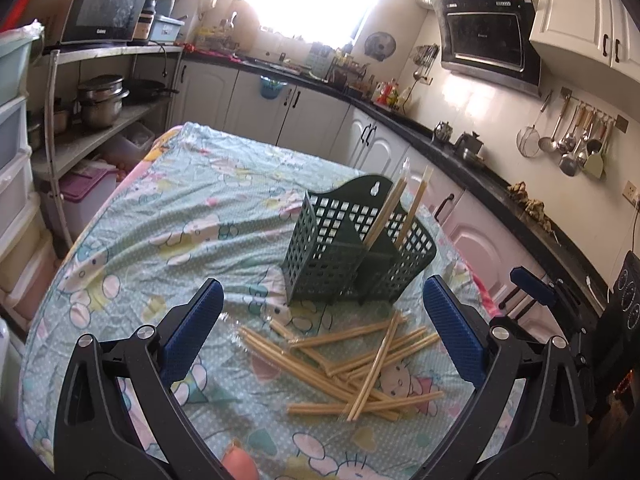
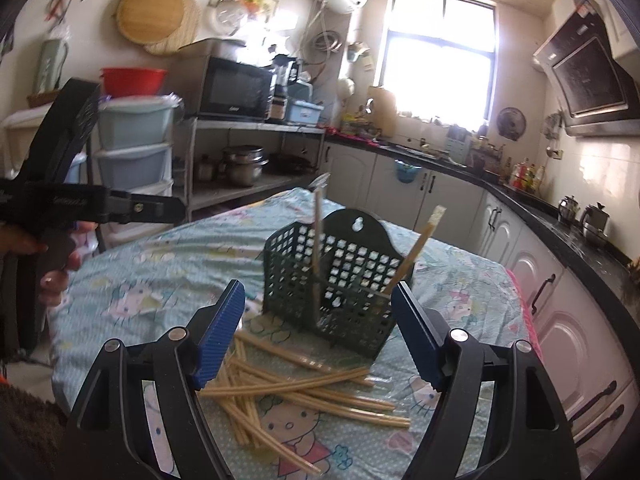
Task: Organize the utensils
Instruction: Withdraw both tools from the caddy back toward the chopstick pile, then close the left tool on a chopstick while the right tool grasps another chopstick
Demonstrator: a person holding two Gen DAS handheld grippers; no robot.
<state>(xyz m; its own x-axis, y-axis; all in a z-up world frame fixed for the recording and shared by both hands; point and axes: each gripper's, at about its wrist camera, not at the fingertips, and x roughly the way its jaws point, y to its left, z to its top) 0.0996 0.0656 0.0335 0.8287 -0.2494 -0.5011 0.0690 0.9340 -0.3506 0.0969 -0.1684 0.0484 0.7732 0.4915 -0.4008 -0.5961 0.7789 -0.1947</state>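
A dark green perforated utensil basket [image 1: 352,248] stands upright on the cartoon-print tablecloth [image 1: 168,216]; two wrapped chopstick pairs [image 1: 400,204] lean in it. Several wrapped chopsticks [image 1: 352,360] lie in a loose pile in front of it. My left gripper [image 1: 324,316] is open and empty, hovering above the pile. In the right wrist view the basket [image 2: 340,288] stands ahead with the pile [image 2: 296,392] below, and my right gripper [image 2: 318,320] is open and empty over the pile. The right gripper's blue finger [image 1: 532,280] shows at the left view's right edge.
The left gripper's body and the hand holding it [image 2: 60,216] sit at the left of the right view. Kitchen cabinets and a black counter [image 1: 480,176] run along the table's far and right sides. Shelves with pots [image 1: 100,100] and drawers stand at the left.
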